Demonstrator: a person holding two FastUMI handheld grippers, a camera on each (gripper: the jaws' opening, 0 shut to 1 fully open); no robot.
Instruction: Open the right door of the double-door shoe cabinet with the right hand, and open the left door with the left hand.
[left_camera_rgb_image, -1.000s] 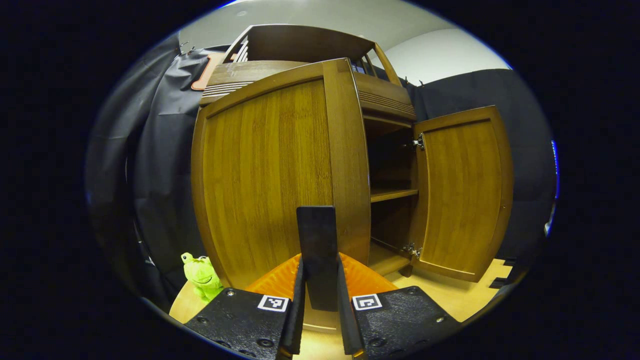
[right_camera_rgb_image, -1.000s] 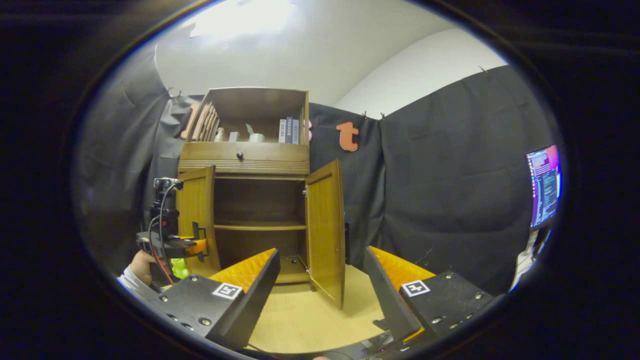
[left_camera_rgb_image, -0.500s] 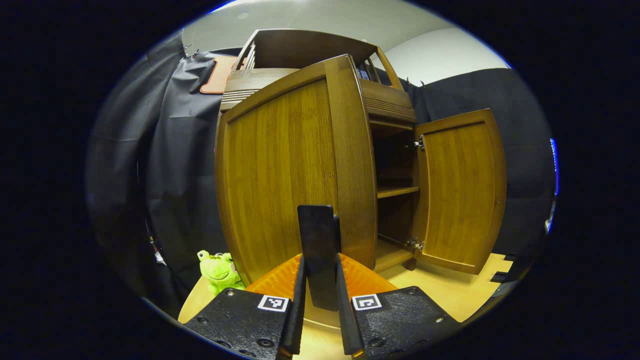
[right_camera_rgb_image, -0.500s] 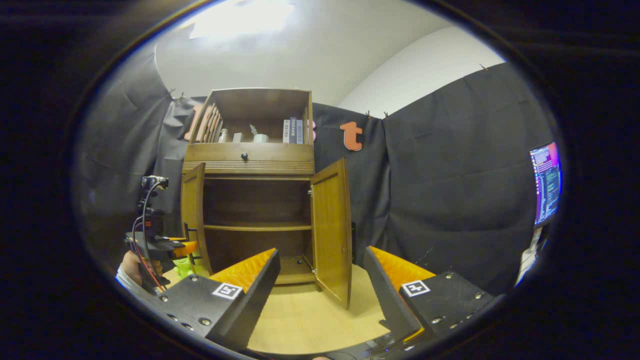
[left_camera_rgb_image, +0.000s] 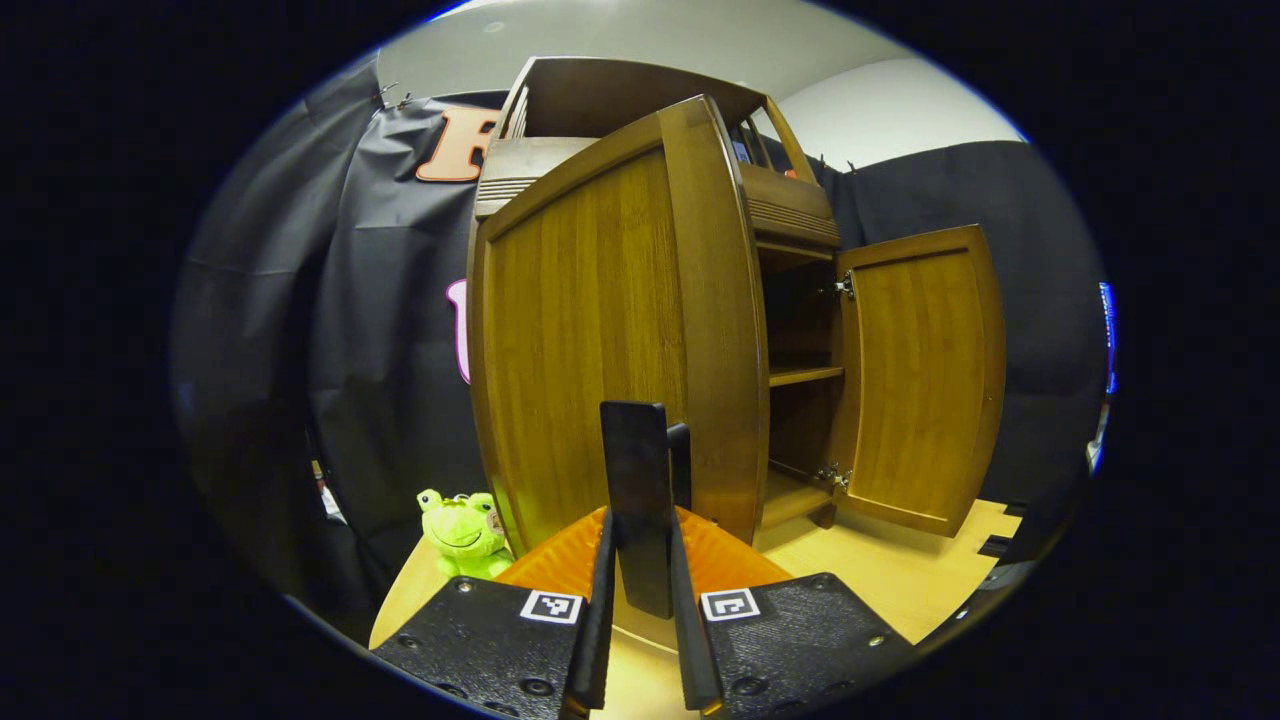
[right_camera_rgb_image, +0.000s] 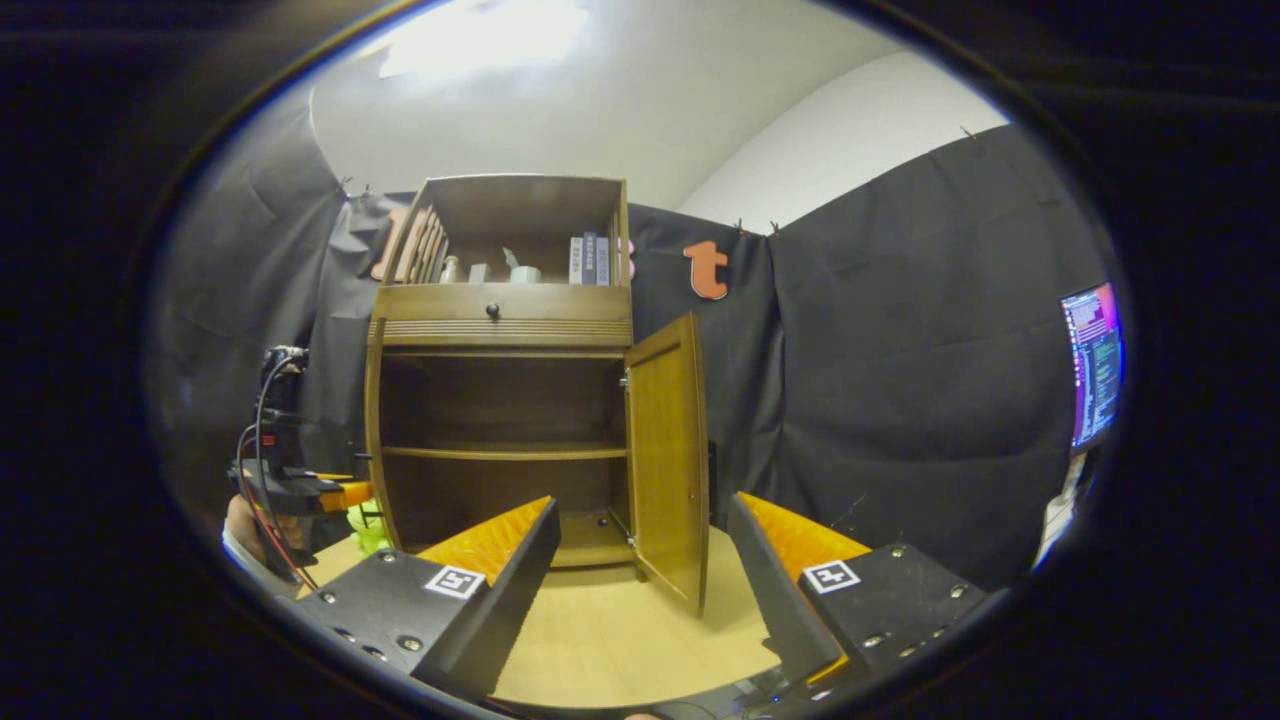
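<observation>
Left gripper (left_camera_rgb_image: 645, 610) fingers clamped the left door (left_camera_rgb_image: 610, 330) handle (left_camera_rgb_image: 640, 500), nearly swung wide; right gripper (right_camera_rgb_image: 640, 580) fingers apart; next, release

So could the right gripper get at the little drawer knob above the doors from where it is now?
Probably yes. The right gripper is open and holds nothing, and the drawer knob sits above the open right door with nothing between them, though it is some way off.

Recording booth: black cloth walls (right_camera_rgb_image: 900, 350), monitor (right_camera_rgb_image: 1092, 365).
</observation>
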